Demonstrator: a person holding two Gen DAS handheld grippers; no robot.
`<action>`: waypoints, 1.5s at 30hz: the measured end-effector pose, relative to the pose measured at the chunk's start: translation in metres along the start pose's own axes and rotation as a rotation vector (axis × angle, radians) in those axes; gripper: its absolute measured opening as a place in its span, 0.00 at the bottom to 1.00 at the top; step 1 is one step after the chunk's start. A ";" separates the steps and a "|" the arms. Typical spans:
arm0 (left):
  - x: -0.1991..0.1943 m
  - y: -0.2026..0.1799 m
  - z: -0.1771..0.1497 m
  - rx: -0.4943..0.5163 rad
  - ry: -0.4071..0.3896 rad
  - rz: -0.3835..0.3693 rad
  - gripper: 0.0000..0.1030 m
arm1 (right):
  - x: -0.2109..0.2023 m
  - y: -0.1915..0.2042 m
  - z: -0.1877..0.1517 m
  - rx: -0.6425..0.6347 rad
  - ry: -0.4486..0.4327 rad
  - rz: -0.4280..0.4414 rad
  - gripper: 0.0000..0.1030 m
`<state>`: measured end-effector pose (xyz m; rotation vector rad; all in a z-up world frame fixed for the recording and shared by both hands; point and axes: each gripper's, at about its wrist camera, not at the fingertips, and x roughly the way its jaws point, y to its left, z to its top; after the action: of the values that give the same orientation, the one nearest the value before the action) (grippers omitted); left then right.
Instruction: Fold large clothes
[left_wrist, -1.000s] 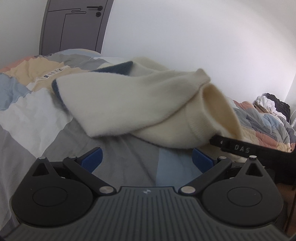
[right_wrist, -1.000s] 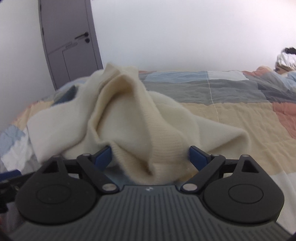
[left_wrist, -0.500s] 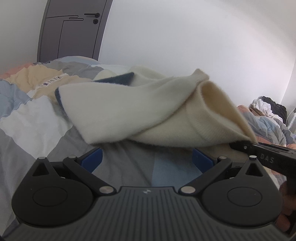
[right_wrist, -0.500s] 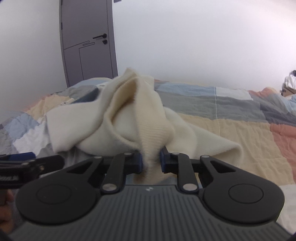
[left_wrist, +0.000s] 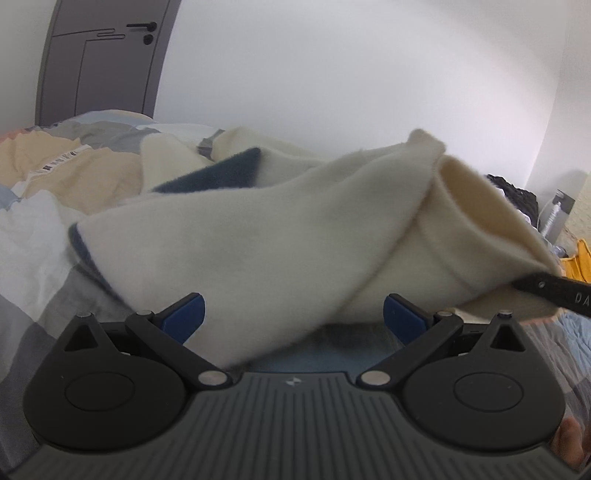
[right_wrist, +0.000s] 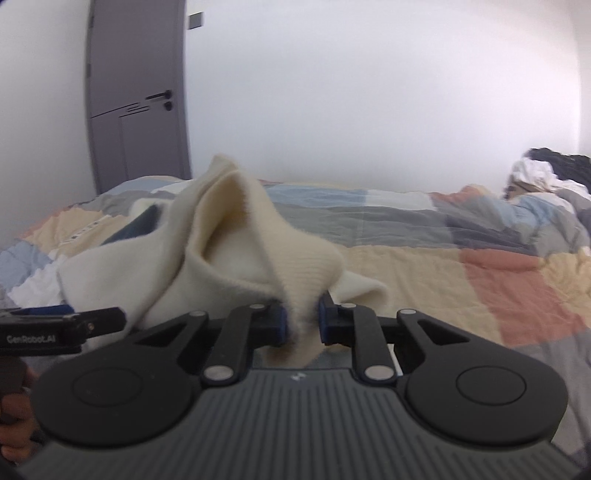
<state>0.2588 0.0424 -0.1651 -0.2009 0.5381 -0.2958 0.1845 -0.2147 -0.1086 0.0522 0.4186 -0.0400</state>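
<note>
A cream knit sweater (left_wrist: 258, 236) with a navy patch (left_wrist: 221, 173) lies across the patchwork bed quilt (left_wrist: 44, 229). In the right wrist view my right gripper (right_wrist: 302, 323) is shut on the sweater's (right_wrist: 221, 266) ribbed edge, and that end is lifted off the bed. In the left wrist view a finger of the right gripper (left_wrist: 554, 291) shows at the sweater's raised end. My left gripper (left_wrist: 293, 317) is open, its blue pads wide apart. The sweater's lower fold hangs just ahead of them, and neither pad presses on it.
A grey door (right_wrist: 136, 110) stands at the far left corner by the white wall. A heap of dark and white clothes (right_wrist: 546, 173) lies at the bed's far right. The quilt (right_wrist: 443, 280) spreads out to the right. A hand (right_wrist: 14, 424) holds the left gripper's handle.
The right gripper's jaws shut on the sweater's ribbed edge, then lifted and carried it sideways. The sweater now stretches closer across the left gripper's open fingers.
</note>
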 end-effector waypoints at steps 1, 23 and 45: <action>0.002 -0.001 -0.002 -0.003 0.008 -0.009 1.00 | 0.000 -0.006 0.000 0.010 0.000 -0.026 0.19; 0.047 -0.094 0.034 0.093 0.070 -0.090 0.90 | 0.041 -0.058 -0.032 0.406 0.195 0.013 0.23; 0.000 -0.090 0.075 0.121 0.043 0.075 0.14 | 0.027 -0.045 -0.021 0.277 0.104 0.171 0.32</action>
<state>0.2780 -0.0335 -0.0783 -0.0571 0.5670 -0.2596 0.1988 -0.2589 -0.1406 0.3638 0.5093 0.0736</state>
